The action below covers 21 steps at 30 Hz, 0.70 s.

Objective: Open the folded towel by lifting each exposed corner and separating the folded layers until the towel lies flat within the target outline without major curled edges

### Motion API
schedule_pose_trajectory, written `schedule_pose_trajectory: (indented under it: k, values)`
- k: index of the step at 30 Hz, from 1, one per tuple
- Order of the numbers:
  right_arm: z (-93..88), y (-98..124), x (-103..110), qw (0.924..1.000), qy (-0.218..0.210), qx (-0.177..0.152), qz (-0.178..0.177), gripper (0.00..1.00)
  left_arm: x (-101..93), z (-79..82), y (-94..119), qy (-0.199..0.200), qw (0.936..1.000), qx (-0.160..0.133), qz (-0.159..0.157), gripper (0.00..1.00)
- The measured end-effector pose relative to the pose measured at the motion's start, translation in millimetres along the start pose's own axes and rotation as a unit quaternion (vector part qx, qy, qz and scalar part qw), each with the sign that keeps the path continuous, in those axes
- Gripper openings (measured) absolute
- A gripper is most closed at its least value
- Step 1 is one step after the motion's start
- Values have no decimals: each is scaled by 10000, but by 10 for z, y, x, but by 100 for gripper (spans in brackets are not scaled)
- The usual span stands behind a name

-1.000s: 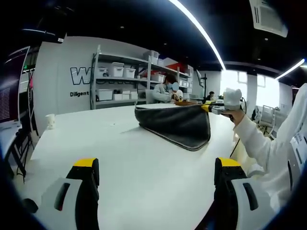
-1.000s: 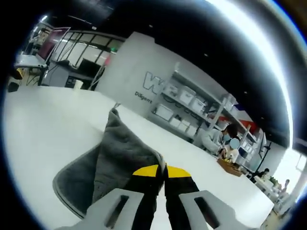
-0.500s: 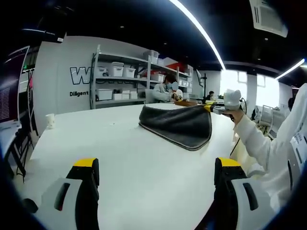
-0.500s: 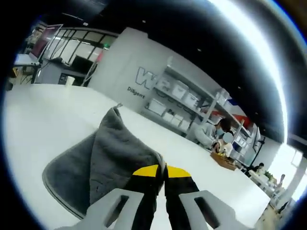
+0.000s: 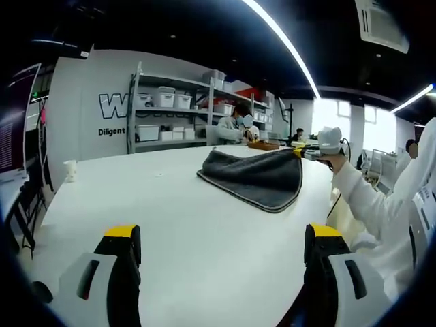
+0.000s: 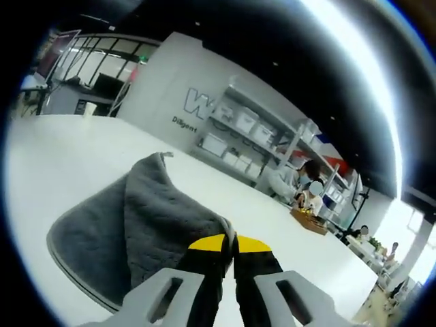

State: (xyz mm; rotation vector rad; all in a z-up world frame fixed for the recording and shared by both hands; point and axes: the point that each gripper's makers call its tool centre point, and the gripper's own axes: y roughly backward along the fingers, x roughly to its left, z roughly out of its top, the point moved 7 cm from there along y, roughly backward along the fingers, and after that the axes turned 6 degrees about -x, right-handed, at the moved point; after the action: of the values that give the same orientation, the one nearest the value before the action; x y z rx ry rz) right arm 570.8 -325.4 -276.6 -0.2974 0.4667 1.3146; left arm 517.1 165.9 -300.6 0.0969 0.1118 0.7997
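Observation:
A dark grey towel (image 5: 259, 178) lies partly on the white table (image 5: 170, 218), its right corner lifted. In the left gripper view the right gripper (image 5: 300, 154) comes in from the right, held by a person in a white sleeve, and pinches that corner. In the right gripper view the towel (image 6: 129, 218) drapes down and left from the shut yellow-tipped jaws of my right gripper (image 6: 229, 242). My left gripper (image 5: 221, 238) stands open low over the near part of the table, well short of the towel, with nothing between its fingers.
A small white cup (image 5: 70, 171) stands at the table's far left. Metal shelves with white bins (image 5: 170, 116) line the back wall. A person (image 5: 235, 129) sits at a far table. The holder's white sleeve (image 5: 381, 211) fills the right side.
The right gripper has lowered the held corner, so the towel stands less upright and sags flatter toward the table. The left gripper has stayed still.

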Motion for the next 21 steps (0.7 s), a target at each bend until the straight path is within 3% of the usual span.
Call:
schedule_pose_trajectory:
  k: [21]
  values:
    - [-388,96,-126,9983,-51,561,-150,0,9,7,-11,6,10000,18,-21,99]
